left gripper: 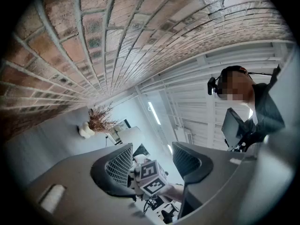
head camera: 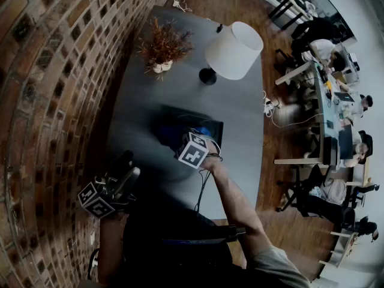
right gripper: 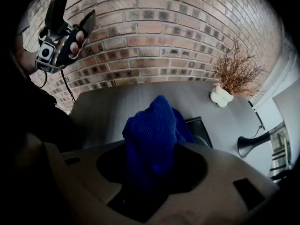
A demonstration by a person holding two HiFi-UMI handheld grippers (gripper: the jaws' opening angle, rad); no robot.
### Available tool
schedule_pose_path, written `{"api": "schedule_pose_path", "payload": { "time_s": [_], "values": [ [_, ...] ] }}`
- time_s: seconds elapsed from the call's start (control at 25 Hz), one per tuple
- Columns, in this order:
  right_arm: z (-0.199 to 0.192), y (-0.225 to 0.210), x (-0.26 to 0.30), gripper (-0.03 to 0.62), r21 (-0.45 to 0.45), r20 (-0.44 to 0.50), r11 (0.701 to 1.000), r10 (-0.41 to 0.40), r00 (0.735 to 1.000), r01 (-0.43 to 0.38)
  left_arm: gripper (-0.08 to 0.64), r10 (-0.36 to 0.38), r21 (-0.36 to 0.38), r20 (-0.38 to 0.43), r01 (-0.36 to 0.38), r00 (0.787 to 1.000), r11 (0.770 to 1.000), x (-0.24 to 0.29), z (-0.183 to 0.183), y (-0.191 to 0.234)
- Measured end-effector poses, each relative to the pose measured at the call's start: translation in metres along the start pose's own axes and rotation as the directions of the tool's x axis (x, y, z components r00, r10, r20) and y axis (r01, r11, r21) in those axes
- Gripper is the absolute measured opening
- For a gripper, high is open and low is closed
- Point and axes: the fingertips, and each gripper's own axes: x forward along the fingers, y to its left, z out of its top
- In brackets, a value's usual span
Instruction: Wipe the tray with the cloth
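A dark tray (head camera: 174,125) lies on the grey table (head camera: 240,131), and one corner of the tray (right gripper: 200,128) shows in the right gripper view. My right gripper (head camera: 201,138) hovers over its near right part, shut on a bunched blue cloth (right gripper: 152,130). The cloth (head camera: 204,131) peeks out beyond the marker cube. My left gripper (head camera: 129,165) is held up at the near left by the brick wall, away from the tray. Its jaws (left gripper: 150,161) stand open with nothing between them. It also appears high in the right gripper view as the left gripper (right gripper: 70,20).
A lamp with a white shade (head camera: 234,50) and a dried plant in a white vase (head camera: 163,47) stand at the table's far end. A brick wall (head camera: 48,71) runs along the left. People sit at desks (head camera: 336,95) to the right, across the wooden floor.
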Motion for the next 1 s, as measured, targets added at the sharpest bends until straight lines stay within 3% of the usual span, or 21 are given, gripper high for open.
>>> {"api": "schedule_pose_path", "payload": {
  "time_s": [0.08, 0.16, 0.2, 0.28, 0.4, 0.56, 0.64, 0.76, 0.84, 0.92, 1.0],
  "values": [
    [0.005, -0.045, -0.012, 0.201, 0.11, 0.049, 0.989, -0.108, 0.993, 0.102, 0.249, -0.016, 0.006, 0.001, 0.016, 1.0, 1.0, 0.005, 0.002, -0.001],
    [0.009, -0.093, -0.019, 0.202, 0.217, 0.081, 0.957, -0.215, 0.973, 0.193, 0.249, -0.029, 0.013, -0.003, 0.029, 1.0, 0.999, 0.009, 0.002, -0.003],
    [0.011, -0.112, -0.019, 0.202, 0.263, 0.089, 0.942, -0.24, 0.967, 0.209, 0.249, -0.033, 0.015, -0.005, 0.033, 0.999, 0.999, 0.01, 0.0, -0.004],
    [0.013, -0.12, -0.006, 0.202, 0.312, 0.091, 0.938, -0.189, 0.978, 0.152, 0.249, -0.039, 0.014, -0.007, 0.039, 0.999, 0.999, 0.012, -0.002, -0.006],
    [0.011, -0.077, 0.015, 0.201, 0.26, 0.057, 0.964, -0.067, 0.996, 0.05, 0.249, -0.04, 0.015, -0.017, 0.04, 0.999, 0.999, 0.013, -0.005, -0.008],
    [0.0, -0.008, 0.01, 0.201, 0.037, -0.029, 0.996, -0.084, 0.996, 0.085, 0.249, -0.032, 0.009, -0.026, 0.033, 0.999, 0.999, 0.014, -0.008, -0.003],
    [-0.002, 0.026, 0.003, 0.201, -0.073, -0.062, 0.996, -0.059, 0.996, 0.054, 0.249, -0.035, -0.001, -0.029, 0.035, 0.999, 0.999, 0.018, -0.01, -0.002],
    [-0.003, 0.043, -0.008, 0.201, -0.057, -0.05, 0.998, 0.013, 0.999, -0.015, 0.249, -0.049, -0.003, -0.042, 0.049, 0.998, 0.999, 0.024, -0.014, -0.006],
    [-0.001, 0.002, -0.022, 0.201, 0.049, 0.003, 0.996, -0.072, 0.997, 0.072, 0.249, -0.056, 0.002, -0.053, 0.056, 0.997, 0.998, 0.026, -0.016, -0.01],
    [-0.001, -0.062, -0.036, 0.201, 0.147, 0.016, 0.966, -0.218, 0.976, 0.213, 0.249, -0.055, 0.005, -0.058, 0.055, 0.997, 0.998, 0.027, -0.018, -0.011],
    [-0.002, -0.108, -0.031, 0.201, 0.216, 0.007, 0.941, -0.269, 0.963, 0.261, 0.249, -0.052, 0.007, -0.056, 0.052, 0.997, 0.999, 0.025, -0.018, -0.011]
  ]
}}
